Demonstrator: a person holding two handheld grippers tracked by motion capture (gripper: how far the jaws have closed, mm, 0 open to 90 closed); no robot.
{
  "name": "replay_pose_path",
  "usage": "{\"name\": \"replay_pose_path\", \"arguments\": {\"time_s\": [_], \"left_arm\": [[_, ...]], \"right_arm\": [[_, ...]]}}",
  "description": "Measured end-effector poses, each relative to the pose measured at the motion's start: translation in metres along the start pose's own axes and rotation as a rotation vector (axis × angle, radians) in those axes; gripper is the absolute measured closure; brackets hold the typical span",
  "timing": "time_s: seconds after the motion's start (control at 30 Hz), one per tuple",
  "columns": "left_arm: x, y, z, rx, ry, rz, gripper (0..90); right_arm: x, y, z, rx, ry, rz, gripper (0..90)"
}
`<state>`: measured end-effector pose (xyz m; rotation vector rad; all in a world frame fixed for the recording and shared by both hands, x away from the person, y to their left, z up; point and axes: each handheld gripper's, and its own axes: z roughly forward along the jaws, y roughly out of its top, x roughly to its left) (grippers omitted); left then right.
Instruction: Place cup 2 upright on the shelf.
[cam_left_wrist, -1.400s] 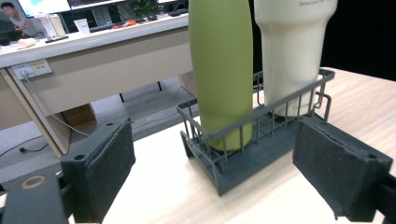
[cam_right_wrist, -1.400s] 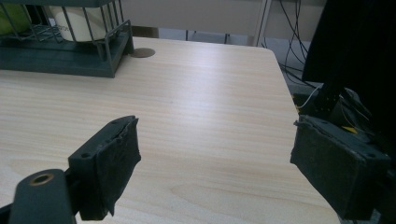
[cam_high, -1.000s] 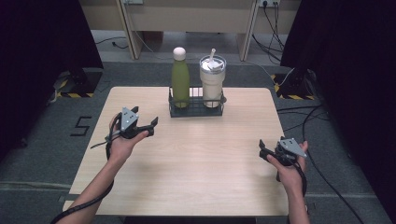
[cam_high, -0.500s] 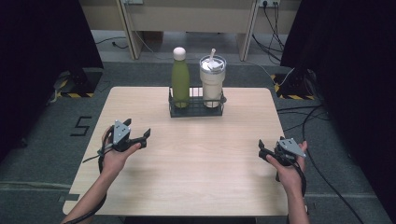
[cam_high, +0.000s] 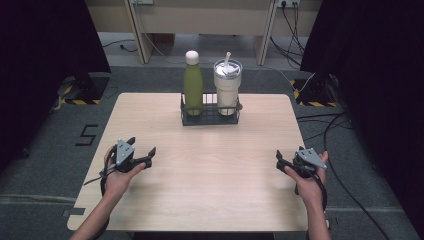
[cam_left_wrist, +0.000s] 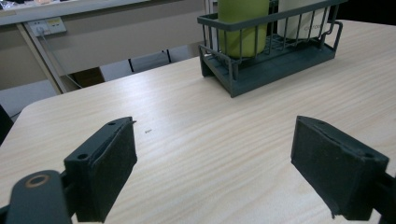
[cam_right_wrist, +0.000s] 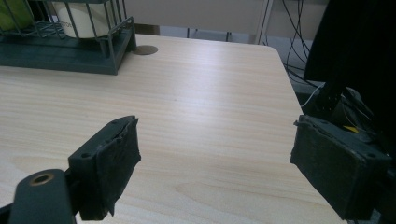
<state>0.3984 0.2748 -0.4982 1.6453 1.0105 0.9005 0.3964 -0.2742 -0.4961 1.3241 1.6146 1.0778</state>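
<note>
**Claws wide apart at the near corners, rack at the far edge**

Rack (cam_high: 209, 116) of dark wire stands at the far middle of the table (cam_high: 210, 190), well apart from both claws. In it stand two things side by side: a green bottle (cam_high: 193, 89) with a pale round cap on the left, and a pale tumbler (cam_high: 227, 91) with a lid and straw on the right. Both are upright.

The left claw (cam_high: 141, 150) sits near the table's near left side, held in the person's left hand (cam_high: 119, 176), its jaws spread wide with nothing between them. In the left gripper view the rack lies ahead and to the right of the gap between the jaws, with bare wood in between.

The right claw (cam_high: 281, 161) is near the table's near right edge in the right hand (cam_high: 309, 184), jaws likewise spread wide and holding nothing. In the right gripper view the rack's end with the tumbler shows at the upper left, far from the jaws. A cable (cam_high: 350, 192) trails from this claw across the grey floor (cam_high: 45, 145).
</note>
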Motion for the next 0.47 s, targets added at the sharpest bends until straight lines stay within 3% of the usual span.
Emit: {"name": "replay_pose_path", "arguments": {"time_s": [0.27,0.37,0.47], "left_arm": [[-0.002,-0.004,-0.002,-0.002,-0.001,-0.04,13.3],[-0.004,0.003,-0.005,-0.005,-0.012,-0.057,13.3],[-0.009,0.02,-0.014,-0.029,-0.043,-0.08,13.6]], "right_arm": [[0.0,-0.001,0.001,0.004,-0.001,-0.004,14.9],[0.0,-0.001,0.001,0.002,-0.001,-0.005,14.9],[0.0,0.0,0.001,0.003,-0.005,-0.004,14.9]]}}
